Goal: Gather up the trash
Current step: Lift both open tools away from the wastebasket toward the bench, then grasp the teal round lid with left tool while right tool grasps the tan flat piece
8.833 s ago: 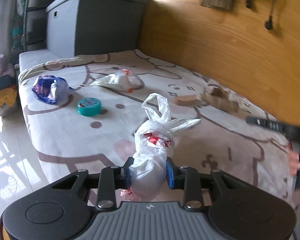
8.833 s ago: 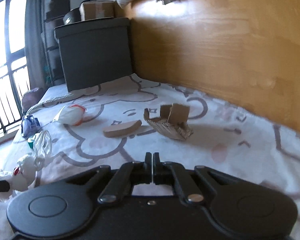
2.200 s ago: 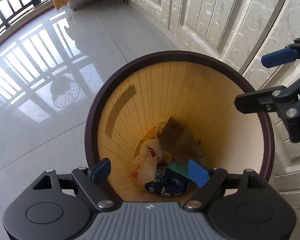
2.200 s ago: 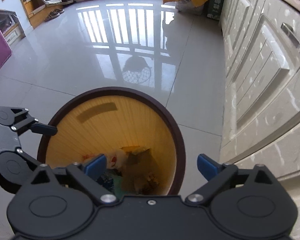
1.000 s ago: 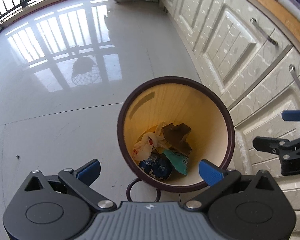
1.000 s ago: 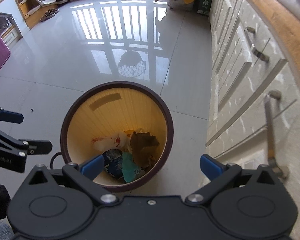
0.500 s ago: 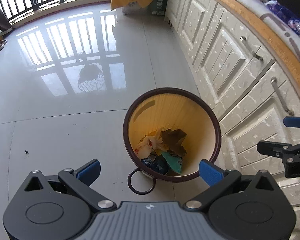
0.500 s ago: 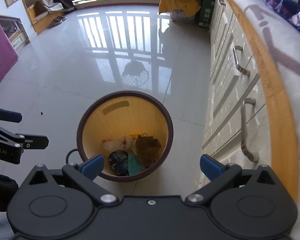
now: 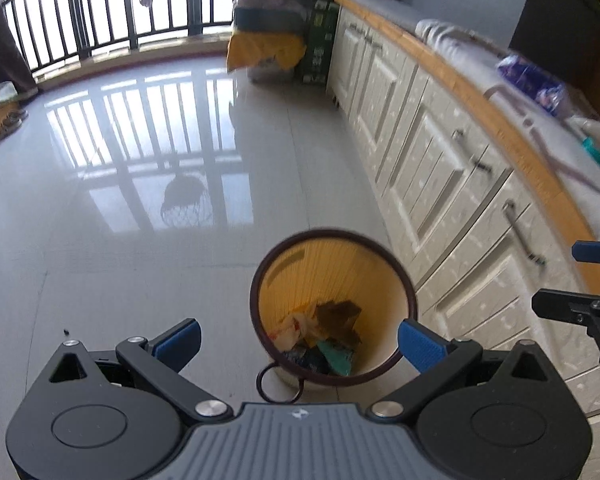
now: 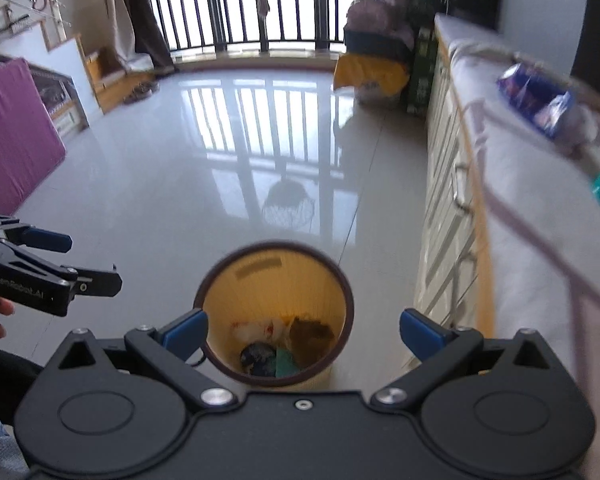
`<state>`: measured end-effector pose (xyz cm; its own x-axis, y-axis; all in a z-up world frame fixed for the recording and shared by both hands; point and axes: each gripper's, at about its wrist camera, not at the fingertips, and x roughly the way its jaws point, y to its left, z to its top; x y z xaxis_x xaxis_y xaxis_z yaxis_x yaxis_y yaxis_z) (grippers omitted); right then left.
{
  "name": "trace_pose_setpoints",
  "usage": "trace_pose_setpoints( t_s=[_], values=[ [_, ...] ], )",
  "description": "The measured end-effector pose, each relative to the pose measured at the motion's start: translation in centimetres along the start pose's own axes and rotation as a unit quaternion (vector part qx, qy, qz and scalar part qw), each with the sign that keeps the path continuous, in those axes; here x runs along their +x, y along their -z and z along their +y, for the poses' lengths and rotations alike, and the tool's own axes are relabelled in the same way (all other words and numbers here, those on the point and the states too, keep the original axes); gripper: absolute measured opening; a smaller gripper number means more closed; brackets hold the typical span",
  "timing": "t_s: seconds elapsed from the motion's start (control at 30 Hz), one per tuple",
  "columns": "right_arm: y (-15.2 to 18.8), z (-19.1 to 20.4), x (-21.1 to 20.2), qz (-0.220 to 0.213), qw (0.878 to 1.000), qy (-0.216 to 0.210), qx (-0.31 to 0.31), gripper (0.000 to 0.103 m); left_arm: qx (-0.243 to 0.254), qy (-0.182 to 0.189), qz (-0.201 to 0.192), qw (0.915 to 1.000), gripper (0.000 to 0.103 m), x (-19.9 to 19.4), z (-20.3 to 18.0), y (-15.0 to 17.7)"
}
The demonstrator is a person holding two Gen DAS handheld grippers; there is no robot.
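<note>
Right wrist alone shows a purple mat (image 10: 12, 136) beyond the bin (image 10: 274, 248).

- Right gripper (image 10: 303, 330): jaws spread wide, empty, above waste bin (image 10: 220, 284).
- Bin on tiled floor (image 10: 180, 184), beside cabinet front; contents: mixed trash (image 10: 284, 340).
- Left gripper (image 10: 88, 260): at left edge, open.

open floor (image 9: 140, 240) left, cabinets (image 9: 440, 184) right
</note>
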<state>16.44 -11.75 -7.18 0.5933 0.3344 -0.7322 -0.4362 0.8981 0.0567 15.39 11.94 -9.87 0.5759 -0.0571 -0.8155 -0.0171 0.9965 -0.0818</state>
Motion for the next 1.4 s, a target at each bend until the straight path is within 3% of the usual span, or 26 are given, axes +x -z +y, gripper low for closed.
trace_pose_setpoints(
  t_s=[0.23, 0.5, 0.73, 0.93, 1.13, 1.4],
  values=[
    [-0.2, -2.2, -4.5, -0.065, 0.997, 0.026, 0.042, 0.103, 0.011, 0.017, -0.059, 0.998, 0.103, -3.8, -1.7, -1.1],
    [1.4, -6.7, -8.7, -0.104, 0.99, 0.068, 0.063, 0.103, 0.027, 0.043, -0.104, 0.9933, 0.103, -6.3, -4.8, -3.2],
    [2.4, -12.2, -12.6, -0.138, 0.978, 0.14, 0.063, 0.103, 0.047, 0.071, -0.152, 0.9848, 0.103, -7.0, -9.5, -5.7],
    [2.8, -17.0, -15.7, -0.163, 0.963, 0.206, 0.063, 0.103, 0.086, 0.129, -0.173, 0.9726, 0.103, -6.1, -15.2, -7.9],
    [3.7, -21.5, -16.1, -0.172, 0.951, 0.239, 0.093, 0.103, 0.137, 0.16, -0.183, 0.9603, 0.103, -4.5, -21.1, -9.3],
    [5.4, -26.5, -13.7, -0.165, 0.94, 0.271, 0.128, 0.103, 0.184, 0.176, -0.185, 0.9491, 0.103, -1.7, -27.2, -10.1]
  ],
)
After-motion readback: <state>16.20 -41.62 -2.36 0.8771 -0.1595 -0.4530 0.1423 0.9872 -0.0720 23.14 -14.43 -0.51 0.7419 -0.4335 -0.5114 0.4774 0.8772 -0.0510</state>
